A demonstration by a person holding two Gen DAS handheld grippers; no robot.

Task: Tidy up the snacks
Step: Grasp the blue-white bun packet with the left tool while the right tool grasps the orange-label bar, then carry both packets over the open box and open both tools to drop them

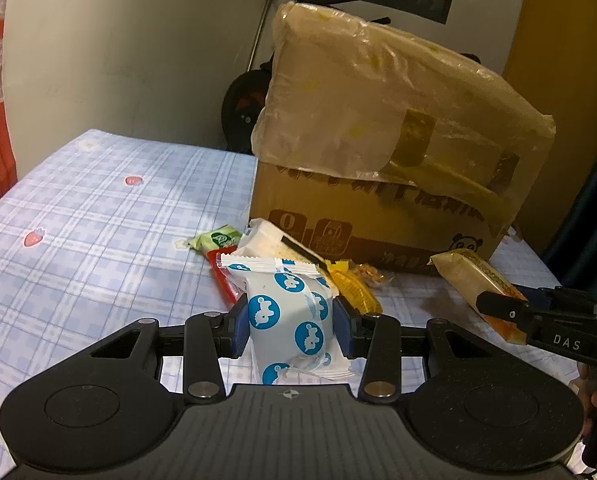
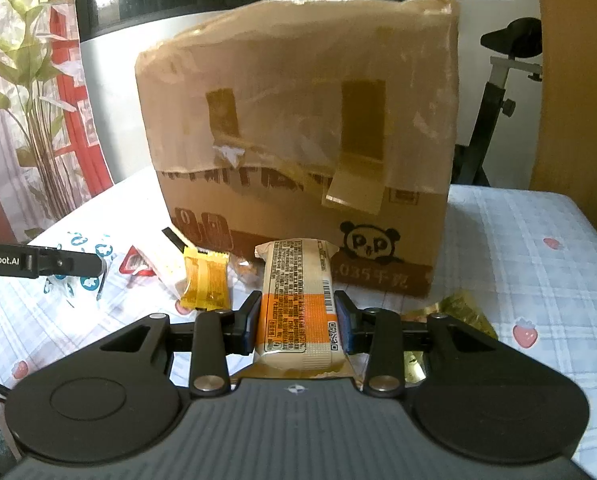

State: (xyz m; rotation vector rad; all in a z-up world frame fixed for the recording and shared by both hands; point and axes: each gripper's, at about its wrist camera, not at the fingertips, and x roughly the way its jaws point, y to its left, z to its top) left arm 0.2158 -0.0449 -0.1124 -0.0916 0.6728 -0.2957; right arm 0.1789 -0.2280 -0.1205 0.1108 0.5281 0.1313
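The white snack packet (image 1: 290, 316) printed with blue round marks sits at 6 o'clock in the left wrist view, pinched between the two blue pads of the left gripper (image 1: 288, 320), whose jaws stand partly open only as wide as the packet and press on both its sides. In the right wrist view the orange and beige snack bar (image 2: 298, 300) stands lengthwise at 6 o'clock between the pads of the right gripper (image 2: 298, 316), which squeeze its orange band from both sides; the jaws are narrow, just the bar's width. The same bar shows in the left wrist view at 4 o'clock, raised off the cloth in the black fingers. Just behind the blue-marked packet lies a small heap: a green packet (image 1: 218, 238) at 11 o'clock, a red packet (image 1: 226, 280) below it, a white packet (image 1: 270, 244) with a black stripe, and a yellow packet (image 2: 206, 280) at 1 o'clock. A crumpled gold wrapper (image 2: 462, 308) lies at 3 o'clock of the bar. Behind everything, at 12 o'clock, stands a taped cardboard box (image 2: 298, 140) with a panda drawing, on the blue checked tablecloth (image 1: 98, 208) with strawberries.
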